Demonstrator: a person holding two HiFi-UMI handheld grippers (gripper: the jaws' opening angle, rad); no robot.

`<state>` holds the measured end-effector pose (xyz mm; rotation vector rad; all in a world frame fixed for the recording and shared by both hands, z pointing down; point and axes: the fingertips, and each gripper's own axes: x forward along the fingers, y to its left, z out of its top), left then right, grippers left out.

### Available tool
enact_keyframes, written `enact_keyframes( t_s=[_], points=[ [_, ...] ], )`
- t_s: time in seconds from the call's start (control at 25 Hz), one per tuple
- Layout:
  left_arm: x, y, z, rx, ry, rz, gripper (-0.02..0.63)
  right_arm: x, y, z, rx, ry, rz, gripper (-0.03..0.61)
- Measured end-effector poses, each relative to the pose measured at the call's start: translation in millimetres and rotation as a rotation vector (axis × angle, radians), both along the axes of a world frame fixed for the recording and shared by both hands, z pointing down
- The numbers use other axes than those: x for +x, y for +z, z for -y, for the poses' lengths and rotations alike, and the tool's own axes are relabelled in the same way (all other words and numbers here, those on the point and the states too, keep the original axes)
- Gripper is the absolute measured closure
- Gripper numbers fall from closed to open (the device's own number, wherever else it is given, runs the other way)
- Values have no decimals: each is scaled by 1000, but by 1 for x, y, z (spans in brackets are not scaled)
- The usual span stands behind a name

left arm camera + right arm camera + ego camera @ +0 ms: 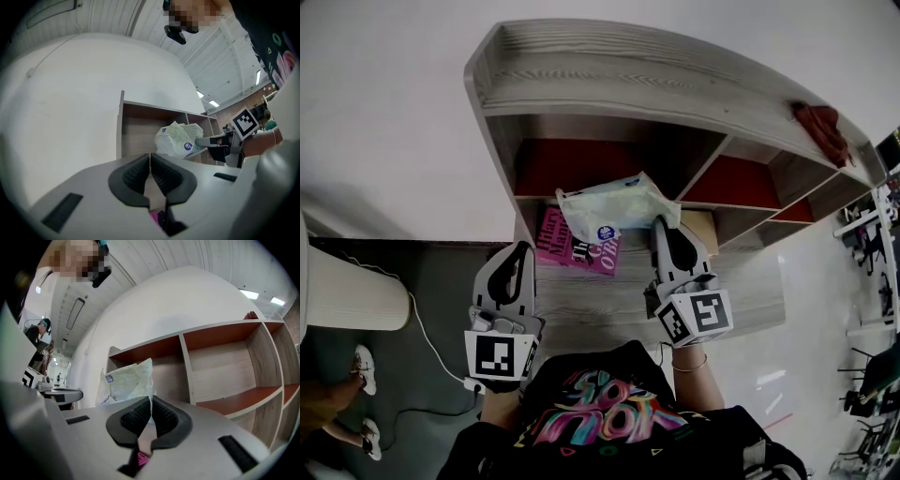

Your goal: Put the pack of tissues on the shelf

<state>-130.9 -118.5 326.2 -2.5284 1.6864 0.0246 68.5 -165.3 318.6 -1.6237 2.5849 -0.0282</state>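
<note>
At far left, a white cylinder (352,291) stands on the dark floor, with a white cable (422,328) trailing beside it.

The left gripper (522,251) is held low in front of the shelf (628,84), short of its left end. Its jaws are pressed together with nothing between them, and it is well apart from the pack.

The shelf is grey wood-grain with red back panels, divided into open compartments. A pink book (562,246) lies flat on the lower board of the left compartment.

The pack of tissues (614,211), pale green and white with a small blue round label, hangs at the mouth of that left compartment. It is above and just right of the pink book. I cannot tell whether it touches the board.

The right gripper (659,225) is to the right of the pack. Its jaws are closed on the thin plastic edge at the pack's right end. The gripper's own view shows the seam running down between the ribbed pads (136,416).

At far right, a dark red cloth (820,127) lies crumpled on the shelf's top board.
</note>
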Motion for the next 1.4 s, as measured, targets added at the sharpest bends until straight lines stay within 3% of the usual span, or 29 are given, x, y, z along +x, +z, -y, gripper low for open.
enact_keyframes(
  t_s=[0.6,0.72,0.84,1.12,1.28,1.4],
  points=[
    [24,11,13,-34,70,-42,581,-17,-8,44,49,32,-34,560],
    [25,13,14,-34,79,-22,581,-20,-5,54,48,49,-43,560],
    [25,12,17,-34,67,-50,581,-20,-1,61,44,77,-41,560],
    [25,14,16,-31,73,-24,581,-13,4,73,10,173,-30,560],
    [24,10,16,-39,50,-80,581,-13,12,78,-17,189,-58,560],
    [24,15,13,-38,63,-32,581,-18,18,79,-41,169,-63,560]
  ],
)
